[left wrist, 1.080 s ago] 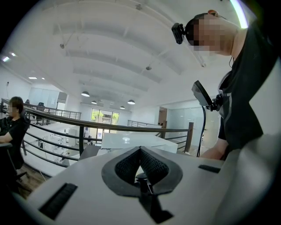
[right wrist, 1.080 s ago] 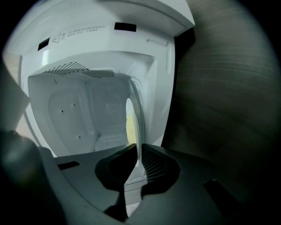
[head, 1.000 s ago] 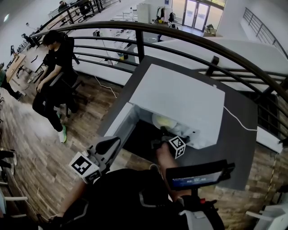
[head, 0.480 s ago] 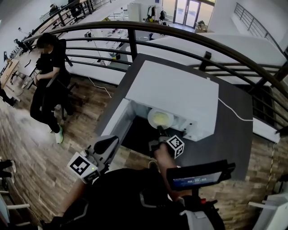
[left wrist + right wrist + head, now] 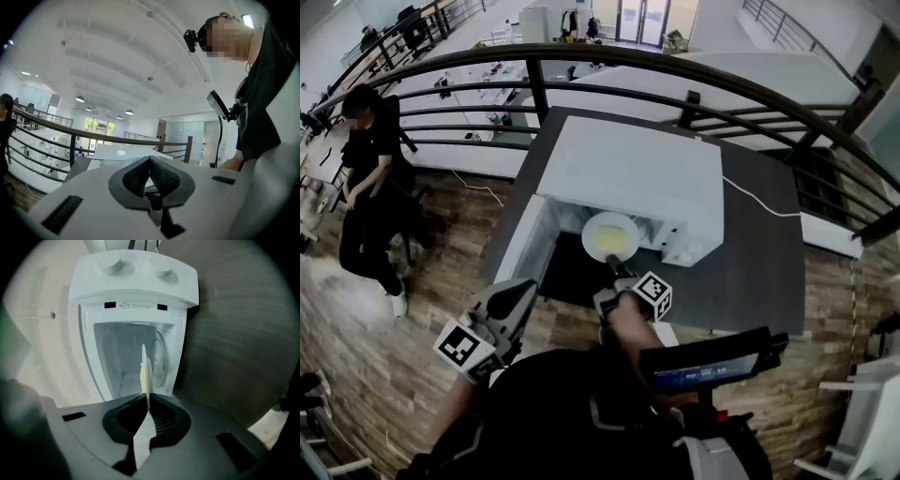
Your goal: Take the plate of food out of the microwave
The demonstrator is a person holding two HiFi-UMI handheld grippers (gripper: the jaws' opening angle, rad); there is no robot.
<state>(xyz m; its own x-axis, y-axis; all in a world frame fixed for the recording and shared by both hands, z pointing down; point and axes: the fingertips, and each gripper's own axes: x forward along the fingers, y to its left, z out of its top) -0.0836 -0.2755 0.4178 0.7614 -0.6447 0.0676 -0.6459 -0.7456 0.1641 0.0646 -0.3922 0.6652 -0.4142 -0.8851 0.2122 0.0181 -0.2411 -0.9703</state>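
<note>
Dark table: one microwave, one plate.

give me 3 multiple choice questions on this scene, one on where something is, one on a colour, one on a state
1. Where is the plate of food relative to the microwave?
A) on top of it
B) at its open front
C) behind it

2. What colour is the microwave's casing?
A) black
B) red
C) white

3. What state is the right gripper in?
A) shut on the plate's rim
B) wide open and empty
C) shut on nothing

Answers:
1 B: the head view shows the plate at the mouth of the cavity.
2 C: its top and front are white against the dark table.
3 A: the right gripper view shows the rim pinched edge-on between the jaws.
</note>
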